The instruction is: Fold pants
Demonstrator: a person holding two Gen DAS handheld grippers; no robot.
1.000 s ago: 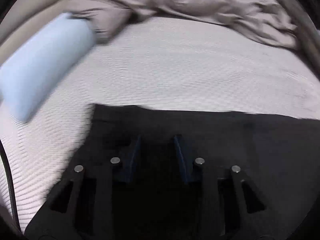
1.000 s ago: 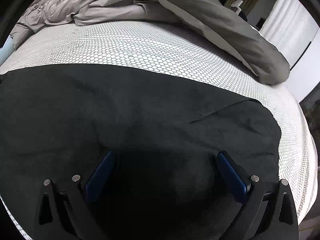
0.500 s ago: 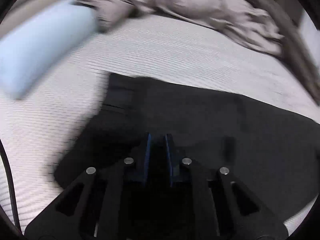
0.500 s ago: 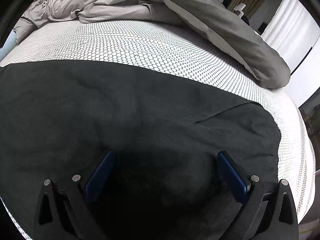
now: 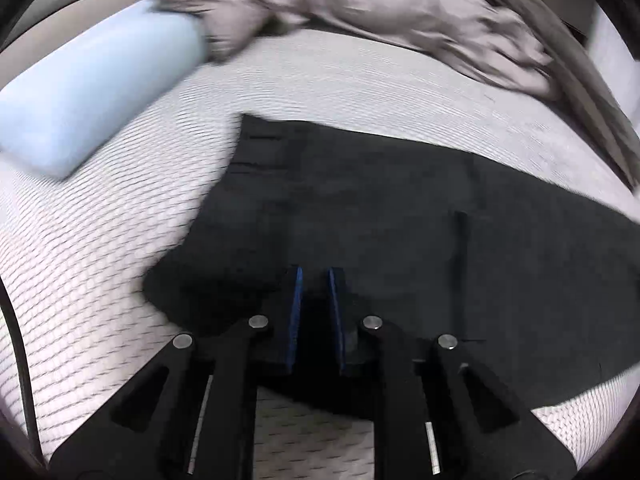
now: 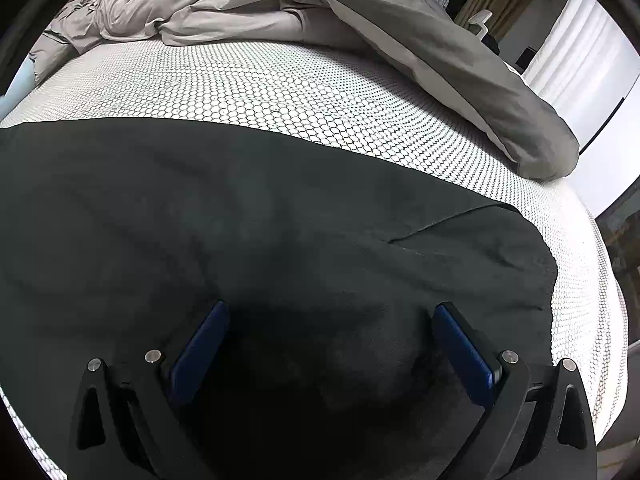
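Note:
The black pants lie spread across the white honeycomb-patterned mattress, waistband end at the left. My left gripper is shut on the near edge of the pants close to that end. Dark cloth sits between its blue pads, and the edge is lifted, with mattress showing underneath. In the right wrist view the pants fill the lower half, the leg ends toward the right. My right gripper stands open just above the cloth, nothing between its fingers.
A light blue pillow lies at the far left of the bed. A crumpled grey duvet is piled along the far side and right. A dark cable runs at the left edge. White curtains hang beyond the bed.
My left gripper's jaws have closed on the pants' near edge and it has moved sideways, dragging that corner of cloth along. The right gripper has stayed still and open.

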